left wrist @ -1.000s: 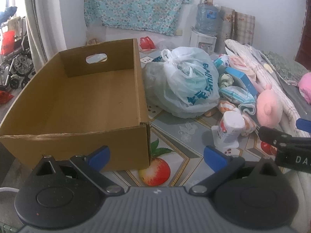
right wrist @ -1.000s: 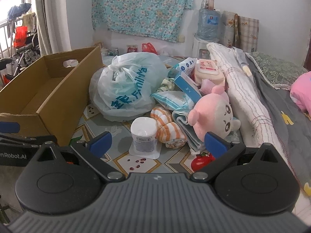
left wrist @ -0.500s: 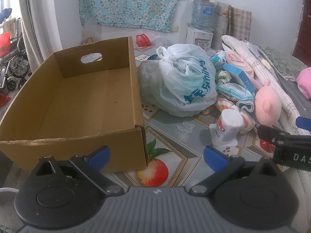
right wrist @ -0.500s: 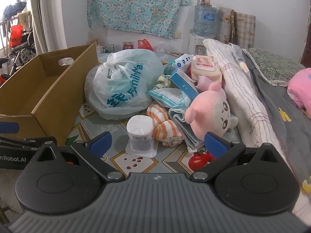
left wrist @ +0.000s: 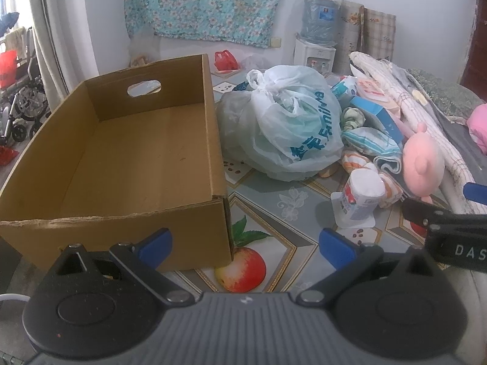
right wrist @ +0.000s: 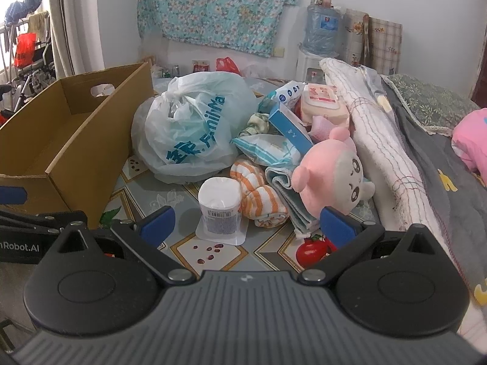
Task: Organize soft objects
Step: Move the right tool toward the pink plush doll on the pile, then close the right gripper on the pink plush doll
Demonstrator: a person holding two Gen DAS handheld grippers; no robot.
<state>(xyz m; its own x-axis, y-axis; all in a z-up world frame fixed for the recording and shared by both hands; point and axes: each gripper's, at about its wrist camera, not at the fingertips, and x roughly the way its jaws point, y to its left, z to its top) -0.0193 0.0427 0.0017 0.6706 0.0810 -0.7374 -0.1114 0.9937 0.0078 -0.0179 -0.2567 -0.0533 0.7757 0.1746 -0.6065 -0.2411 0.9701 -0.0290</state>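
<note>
An open, empty cardboard box (left wrist: 146, 140) (right wrist: 76, 140) lies on the patterned mat at the left. Right of it is a pile: a tied plastic bag (left wrist: 292, 127) (right wrist: 188, 127), a white tissue roll (left wrist: 360, 194) (right wrist: 219, 203), an orange-striped cloth (right wrist: 258, 194), a folded blue towel (right wrist: 289, 200) and a pink plush toy (right wrist: 331, 173) (left wrist: 421, 164). My left gripper (left wrist: 245, 245) is open and empty, in front of the box corner. My right gripper (right wrist: 246, 223) is open and empty, just short of the tissue roll.
A rolled white blanket (right wrist: 380, 140) and grey bedding (right wrist: 441, 176) lie at the right. A blue carton (right wrist: 289, 124) and wipes packs (right wrist: 322, 103) sit behind the plush. A water dispenser (right wrist: 319, 42) stands by the far wall. A wheelchair (left wrist: 21, 100) is at the far left.
Both grippers have risen and drawn back slightly, so the box and the pile sit a little lower and farther in view. Nothing on the mat has moved.
</note>
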